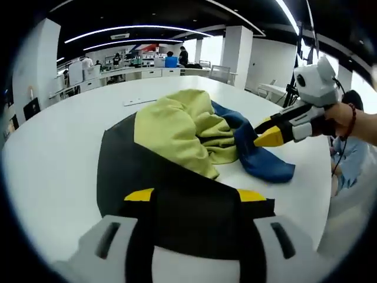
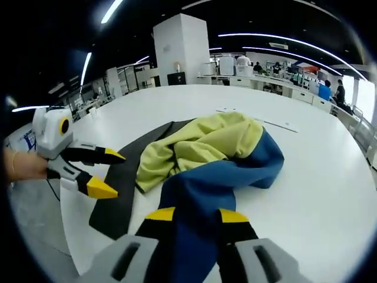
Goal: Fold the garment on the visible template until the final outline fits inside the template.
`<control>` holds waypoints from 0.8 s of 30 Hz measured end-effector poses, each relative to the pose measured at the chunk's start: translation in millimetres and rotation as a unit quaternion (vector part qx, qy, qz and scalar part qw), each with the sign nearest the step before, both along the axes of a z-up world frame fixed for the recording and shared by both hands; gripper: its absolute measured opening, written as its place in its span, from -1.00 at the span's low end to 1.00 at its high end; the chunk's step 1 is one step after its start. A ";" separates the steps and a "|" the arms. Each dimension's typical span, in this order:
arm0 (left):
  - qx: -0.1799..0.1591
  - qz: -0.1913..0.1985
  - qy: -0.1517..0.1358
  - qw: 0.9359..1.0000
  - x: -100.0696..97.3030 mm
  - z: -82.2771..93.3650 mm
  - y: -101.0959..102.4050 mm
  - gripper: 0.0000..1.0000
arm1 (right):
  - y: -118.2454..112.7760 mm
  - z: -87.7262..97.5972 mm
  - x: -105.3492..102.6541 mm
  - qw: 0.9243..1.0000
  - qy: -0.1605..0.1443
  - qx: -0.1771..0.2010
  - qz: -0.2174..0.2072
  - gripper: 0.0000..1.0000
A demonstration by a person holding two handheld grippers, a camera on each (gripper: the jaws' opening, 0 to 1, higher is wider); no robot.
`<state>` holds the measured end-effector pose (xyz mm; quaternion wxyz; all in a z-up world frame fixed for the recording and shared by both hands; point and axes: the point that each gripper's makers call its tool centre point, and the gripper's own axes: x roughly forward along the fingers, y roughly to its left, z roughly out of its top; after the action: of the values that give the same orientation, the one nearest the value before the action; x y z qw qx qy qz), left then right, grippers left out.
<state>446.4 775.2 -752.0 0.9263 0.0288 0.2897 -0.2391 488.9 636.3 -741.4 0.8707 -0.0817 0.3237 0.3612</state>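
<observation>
On the black template (image 1: 118, 171) the crumpled yellow-and-blue garment (image 2: 206, 153) lies bunched. Right tongs (image 2: 191, 218) straddle its blue end, left tongs (image 1: 194, 197) spread nearby; best spread it flat first.

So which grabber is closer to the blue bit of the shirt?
Probably the right gripper: its open jaws already straddle the garment's blue part. The left gripper hovers open over the black template, short of the yellow part.
</observation>
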 end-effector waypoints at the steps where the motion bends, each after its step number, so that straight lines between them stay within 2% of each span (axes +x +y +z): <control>1: 0.006 0.000 0.002 1.000 -2.0 -2.6 1.0 -0.07 | -2.1 -1.7 1.1 1.000 -0.001 -0.006 -0.002 -0.64; 3: 0.010 0.000 -0.001 1.000 -3.7 -5.6 2.6 -0.13 | -6.6 -5.5 4.2 0.999 -0.015 -0.033 0.005 -0.71; 6: 0.008 0.002 0.005 1.000 -5.7 -10.6 3.7 -0.17 | -8.0 -7.6 5.1 0.999 -0.013 -0.036 0.001 -0.78; 8: 0.021 0.003 0.017 1.000 -8.6 -17.8 6.2 -0.19 | -9.1 -9.3 6.1 0.999 -0.016 -0.043 0.004 -0.87; 9: 0.028 -0.004 -0.014 1.000 0.0 -11.8 6.5 -0.23 | -9.5 -9.9 6.2 0.999 -0.015 -0.044 0.004 -0.93; 10: 0.038 -0.003 -0.001 0.999 -2.4 -16.5 8.6 -0.25 | -9.5 -9.9 6.6 0.999 -0.016 -0.044 0.003 -0.97; 11: 0.043 -0.004 -0.003 0.999 -4.0 -16.8 9.3 -0.29 | -9.1 -9.8 6.7 0.999 -0.017 -0.044 0.005 -1.00; 17: 0.036 0.021 -0.012 0.999 1.9 -16.0 19.8 -0.56 | -10.3 -11.0 5.3 0.999 -0.010 -0.041 0.001 -1.00; 21: 0.032 0.051 -0.011 0.998 7.0 -15.9 30.0 -0.85 | -13.8 -6.2 4.4 0.999 -0.014 -0.041 -0.004 -1.00; 22: 0.026 0.068 -0.007 0.997 8.9 -16.4 34.8 -0.94 | -15.7 -4.2 4.7 0.999 -0.014 -0.038 -0.008 -1.00; 24: 0.014 0.070 -0.003 0.997 10.2 -16.5 34.9 -1.00 | -18.3 -1.6 4.6 0.999 -0.014 -0.036 -0.012 -1.00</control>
<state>456.6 810.2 -768.5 0.9412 0.0220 0.2910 -0.1701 493.5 618.0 -743.0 0.8756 -0.1143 0.3257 0.3379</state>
